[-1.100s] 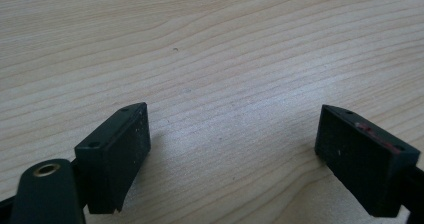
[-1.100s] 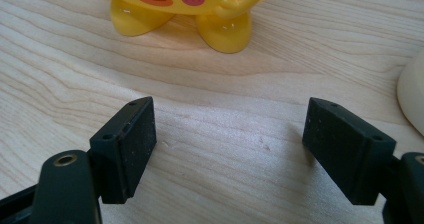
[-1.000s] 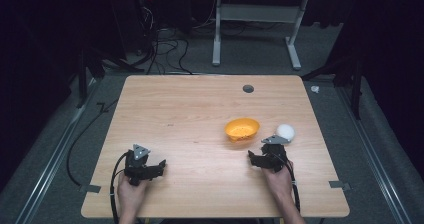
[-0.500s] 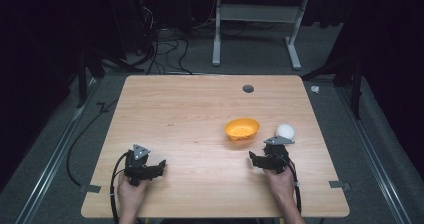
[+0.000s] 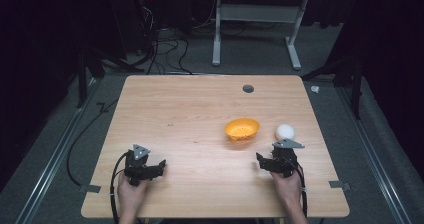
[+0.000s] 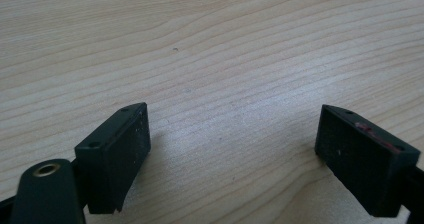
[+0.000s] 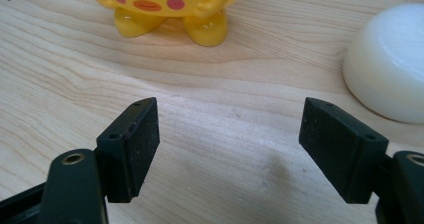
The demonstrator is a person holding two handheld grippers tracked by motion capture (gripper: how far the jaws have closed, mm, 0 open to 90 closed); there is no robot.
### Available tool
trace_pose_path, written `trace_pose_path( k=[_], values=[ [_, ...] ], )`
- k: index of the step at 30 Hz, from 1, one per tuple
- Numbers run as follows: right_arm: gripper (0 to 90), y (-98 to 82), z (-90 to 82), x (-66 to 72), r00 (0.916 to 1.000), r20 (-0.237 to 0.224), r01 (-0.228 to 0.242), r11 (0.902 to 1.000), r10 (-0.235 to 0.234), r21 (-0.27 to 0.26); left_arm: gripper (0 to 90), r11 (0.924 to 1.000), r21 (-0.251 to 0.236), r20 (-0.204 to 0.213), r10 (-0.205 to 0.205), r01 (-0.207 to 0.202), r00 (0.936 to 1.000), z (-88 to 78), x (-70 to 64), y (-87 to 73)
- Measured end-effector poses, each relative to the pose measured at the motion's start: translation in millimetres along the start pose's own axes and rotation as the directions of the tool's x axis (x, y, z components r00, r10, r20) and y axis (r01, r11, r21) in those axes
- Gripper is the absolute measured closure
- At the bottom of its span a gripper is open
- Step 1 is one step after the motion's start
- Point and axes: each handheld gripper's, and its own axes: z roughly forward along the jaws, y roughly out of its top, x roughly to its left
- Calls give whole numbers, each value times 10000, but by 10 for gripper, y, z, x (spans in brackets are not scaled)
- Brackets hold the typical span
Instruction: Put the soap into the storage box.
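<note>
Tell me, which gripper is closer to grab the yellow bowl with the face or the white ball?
Probably the right gripper. It sits open just short of the yellow bowl and the white ball. The left gripper, also open, rests far across the table with bare wood ahead of it.

So there's a yellow bowl (image 5: 242, 129) with a chick face and little feet, sitting upright right of center in the high view. Just beside it on the right, a white dome-shaped thing (image 5: 285, 131) rests flat.
</note>
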Motion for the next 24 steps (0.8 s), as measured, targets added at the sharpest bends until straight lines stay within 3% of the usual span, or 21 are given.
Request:
trace_pose_path(
  k=[19,24],
  values=[
    [254,-152,-134,-179,9982,412,-430,9991,428,36,148,10000,12,-9,12,-11,10000,0,-1,0],
    [256,-196,-189,-306,9942,696,-817,9966,821,-86,148,10000,9,-10,11,-11,10000,0,-1,0]
  ],
)
